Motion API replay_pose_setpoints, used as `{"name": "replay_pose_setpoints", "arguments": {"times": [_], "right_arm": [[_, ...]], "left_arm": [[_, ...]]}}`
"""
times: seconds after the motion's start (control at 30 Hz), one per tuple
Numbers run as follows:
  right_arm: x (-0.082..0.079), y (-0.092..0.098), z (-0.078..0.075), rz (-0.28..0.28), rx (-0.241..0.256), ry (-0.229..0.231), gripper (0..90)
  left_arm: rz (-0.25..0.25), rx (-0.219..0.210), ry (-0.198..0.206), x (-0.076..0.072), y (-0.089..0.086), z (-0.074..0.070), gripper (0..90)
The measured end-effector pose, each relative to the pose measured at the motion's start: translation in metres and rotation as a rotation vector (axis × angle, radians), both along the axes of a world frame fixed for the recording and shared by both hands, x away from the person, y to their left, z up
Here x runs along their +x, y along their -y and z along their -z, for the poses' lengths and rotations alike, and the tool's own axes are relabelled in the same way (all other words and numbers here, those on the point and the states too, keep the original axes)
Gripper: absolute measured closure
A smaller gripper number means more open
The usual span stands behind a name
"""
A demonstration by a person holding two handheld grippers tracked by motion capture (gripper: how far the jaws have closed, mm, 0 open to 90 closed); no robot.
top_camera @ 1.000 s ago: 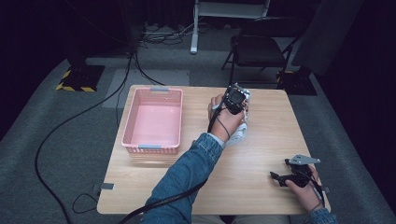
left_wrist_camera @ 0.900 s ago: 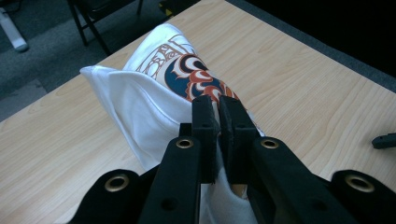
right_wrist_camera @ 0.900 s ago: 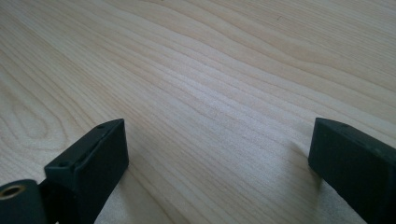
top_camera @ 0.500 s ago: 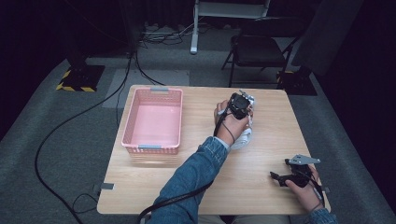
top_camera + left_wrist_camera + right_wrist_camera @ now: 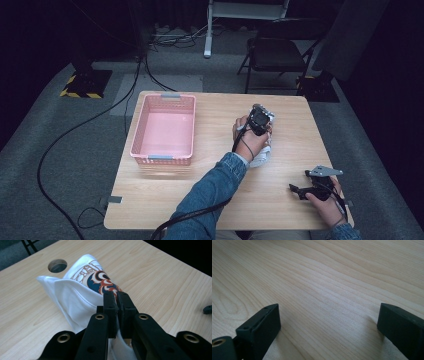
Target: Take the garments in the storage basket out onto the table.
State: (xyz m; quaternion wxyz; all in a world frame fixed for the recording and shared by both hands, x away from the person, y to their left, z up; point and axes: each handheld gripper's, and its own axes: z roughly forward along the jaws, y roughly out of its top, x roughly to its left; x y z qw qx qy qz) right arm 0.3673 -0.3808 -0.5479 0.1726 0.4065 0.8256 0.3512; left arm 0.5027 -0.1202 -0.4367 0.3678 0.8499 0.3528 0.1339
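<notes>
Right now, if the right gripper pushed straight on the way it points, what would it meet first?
Probably just the bare wooden table. The right gripper is open, low over the wood, with nothing between or ahead of its jaws as far as its view shows.

I count one white printed cloth (image 5: 82, 290) pinched in my left tongs (image 5: 116, 298), and one empty pink plastic basket (image 5: 164, 130) far left of them.
</notes>
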Motion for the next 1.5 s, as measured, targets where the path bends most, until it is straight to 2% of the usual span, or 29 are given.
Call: {"name": "replay_pose_setpoints", "arguments": {"times": [0.6,0.93,1.1,1.2,1.33,1.5], "right_arm": [[0.0,0.0,0.0,-0.002,-0.001,0.0,4.8],[0.0,0.0,0.0,-0.002,-0.001,0.0,4.8],[0.0,0.0,0.0,-0.004,-0.001,-0.001,4.9],[0.0,0.0,0.0,-0.004,-0.001,0.0,4.8],[0.0,0.0,0.0,-0.004,-0.001,-0.001,4.8],[0.0,0.0,0.0,-0.004,-0.001,0.0,4.8]], "left_arm": [[0.025,-0.024,-0.036,-0.01,0.01,0.03,85.1],[0.032,-0.043,-0.062,-0.015,0.018,0.044,81.2],[0.038,-0.063,-0.074,-0.015,0.019,0.047,71.9],[0.039,-0.114,-0.072,-0.016,0.02,0.047,53.4],[0.044,-0.128,-0.051,-0.018,0.02,0.045,37.5],[0.029,-0.135,-0.033,-0.021,0.016,0.037,31.7]]}}
